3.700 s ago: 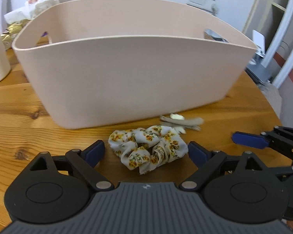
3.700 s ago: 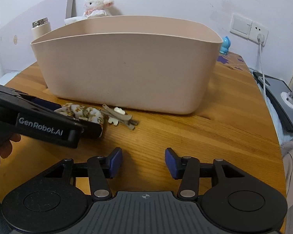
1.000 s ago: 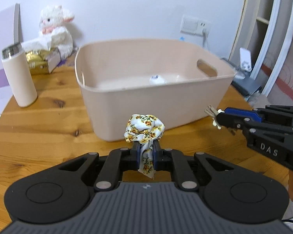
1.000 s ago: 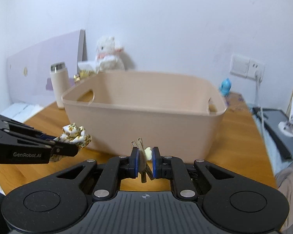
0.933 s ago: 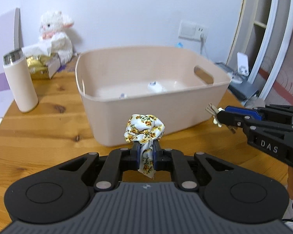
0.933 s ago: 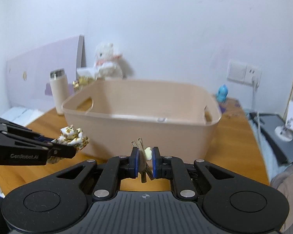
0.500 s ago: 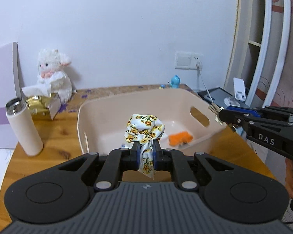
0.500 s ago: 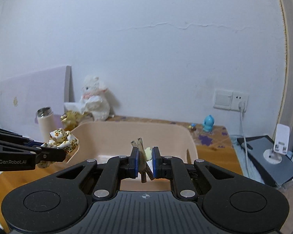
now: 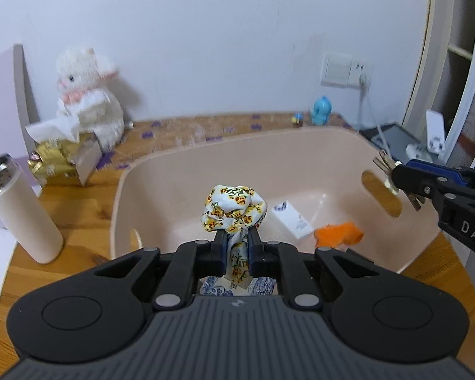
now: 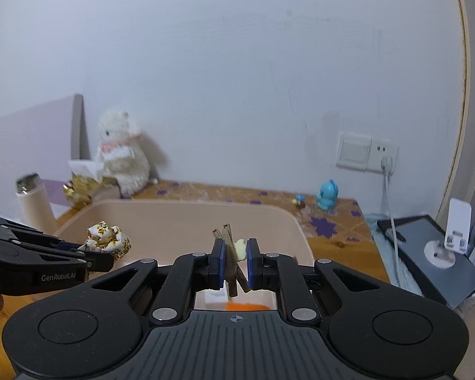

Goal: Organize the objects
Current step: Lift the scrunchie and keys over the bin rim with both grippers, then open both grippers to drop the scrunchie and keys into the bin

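My left gripper (image 9: 237, 237) is shut on a floral scrunchie (image 9: 232, 204), held above the beige basket (image 9: 180, 171). The same scrunchie (image 10: 107, 240) shows at the left of the right wrist view, pinched by the left gripper (image 10: 106, 261). My right gripper (image 10: 234, 250) is shut on a bundle of hair clips (image 10: 229, 243) with a pale yellow charm, over the basket (image 10: 180, 212). Those hair clips (image 9: 384, 166) hang at the right gripper (image 9: 395, 174) above the basket's right handle hole. Inside the basket lie a small white box (image 9: 291, 218), an orange cloth (image 9: 338, 232) and a blue-patterned item under my fingers.
A cream bottle (image 9: 19, 209) stands left of the basket on the wooden table (image 9: 76, 209). Behind are a white plush toy (image 9: 88, 95), a gold-wrapped box (image 9: 57, 161) and a blue figurine (image 9: 321, 110). A tablet and phone stand (image 10: 456, 234) lie off to the right.
Both grippers took hold of their items from the table in front of the basket, rose, and moved forward over it. In the last half second the basket's inside came closer below.
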